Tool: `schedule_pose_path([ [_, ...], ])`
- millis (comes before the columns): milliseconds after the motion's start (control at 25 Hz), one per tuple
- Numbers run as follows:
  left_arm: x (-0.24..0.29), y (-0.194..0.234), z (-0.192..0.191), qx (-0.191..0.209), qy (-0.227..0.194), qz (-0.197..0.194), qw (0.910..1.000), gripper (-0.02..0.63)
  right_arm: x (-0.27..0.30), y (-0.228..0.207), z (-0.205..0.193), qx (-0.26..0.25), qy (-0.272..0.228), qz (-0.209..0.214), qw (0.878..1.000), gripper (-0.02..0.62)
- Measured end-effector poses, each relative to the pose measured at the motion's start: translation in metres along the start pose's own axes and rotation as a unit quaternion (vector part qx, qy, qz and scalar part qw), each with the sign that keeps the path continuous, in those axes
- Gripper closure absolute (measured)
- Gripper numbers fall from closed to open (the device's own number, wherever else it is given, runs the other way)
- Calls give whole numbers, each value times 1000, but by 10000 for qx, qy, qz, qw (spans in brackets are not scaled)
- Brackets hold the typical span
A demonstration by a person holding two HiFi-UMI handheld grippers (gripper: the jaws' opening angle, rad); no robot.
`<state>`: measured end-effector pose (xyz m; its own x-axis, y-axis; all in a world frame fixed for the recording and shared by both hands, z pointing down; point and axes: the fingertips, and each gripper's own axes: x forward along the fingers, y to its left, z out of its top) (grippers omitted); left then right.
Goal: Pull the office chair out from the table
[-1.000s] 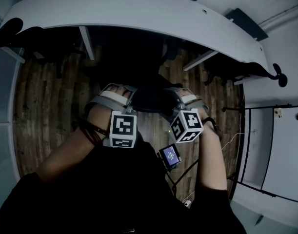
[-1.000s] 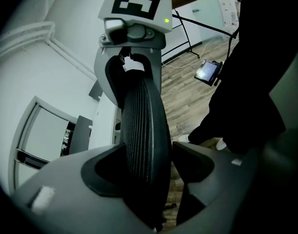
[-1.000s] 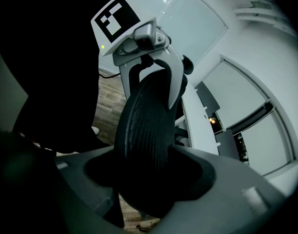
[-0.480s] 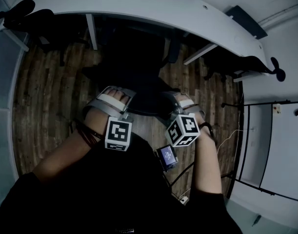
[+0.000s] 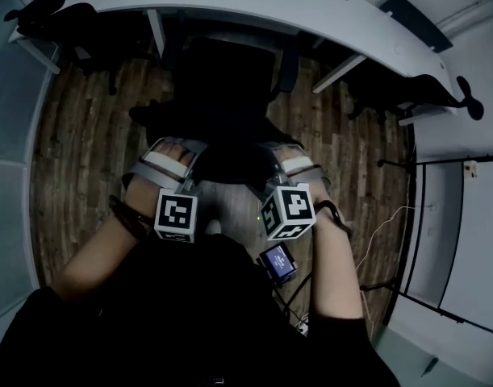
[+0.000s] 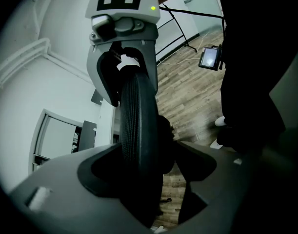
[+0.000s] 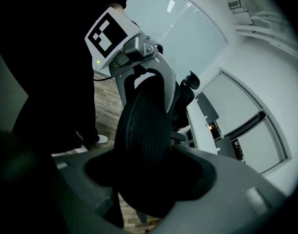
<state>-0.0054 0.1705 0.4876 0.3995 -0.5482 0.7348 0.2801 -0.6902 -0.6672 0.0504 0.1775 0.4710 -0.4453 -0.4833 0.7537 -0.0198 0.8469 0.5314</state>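
The floor (image 5: 77, 135) is dark wood plank. It is bounded by white wall panels (image 5: 464, 240) on the right of the head view and by a curved white table (image 5: 254, 6) across the top of the frame. Further dark chairs (image 5: 60, 22) stand under the table at the upper left and upper right. A small lit screen (image 5: 278, 260) hangs just below the grippers, near the person's body.

The office chair (image 5: 222, 95) stands at the centre of the frame, with its back towards the person. Its far end is at or just under the table edge; the exact overlap cannot be told in the shadow.

The left gripper (image 5: 175, 153) and the right gripper (image 5: 288, 158) are side by side on the top edge of the chair back. In each gripper view the ribbed black edge (image 6: 139, 126) runs between the jaws and fills the gap. Both pairs of fingers are therefore clamped on the chair back, not standing free.

Judged status: the grip is made and the pull appears partly complete. What remains is to draw the chair fully clear of the table and then let go.
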Motion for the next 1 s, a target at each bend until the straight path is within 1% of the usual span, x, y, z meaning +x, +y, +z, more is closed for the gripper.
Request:
schedule_pose_path([
  [160, -8, -13, 15, -43, 54, 47, 10000, 247, -14, 15, 1, -74, -122, -22, 9999, 305],
  [320, -19, -22, 20, -79, 119, 26, 9999, 245, -21, 25, 7, -122, -161, -46, 9998, 305],
  [600, -36, -45, 23, -98, 88, 19, 9999, 242, -27, 50, 22, -120, -86, 73, 9999, 305],
  [720, -41, -48, 24, -34, 62, 16, 10000, 242, -32, 54, 29, -35, -72, 122, 9999, 306],
  [840, -45, -53, 24, 40, 46, 36, 10000, 242, -32, 60, 30, -32, 28, 62, 10000, 305],
  [920, -47, -57, 22, 35, -9, -23, 10000, 241, -30, 61, 33, -20, 66, -20, 10000, 305],
  [1000, -54, -56, 23, -186, -246, -250, 9992, 247, -30, 60, 35, -50, 285, 17, 9996, 305],
])
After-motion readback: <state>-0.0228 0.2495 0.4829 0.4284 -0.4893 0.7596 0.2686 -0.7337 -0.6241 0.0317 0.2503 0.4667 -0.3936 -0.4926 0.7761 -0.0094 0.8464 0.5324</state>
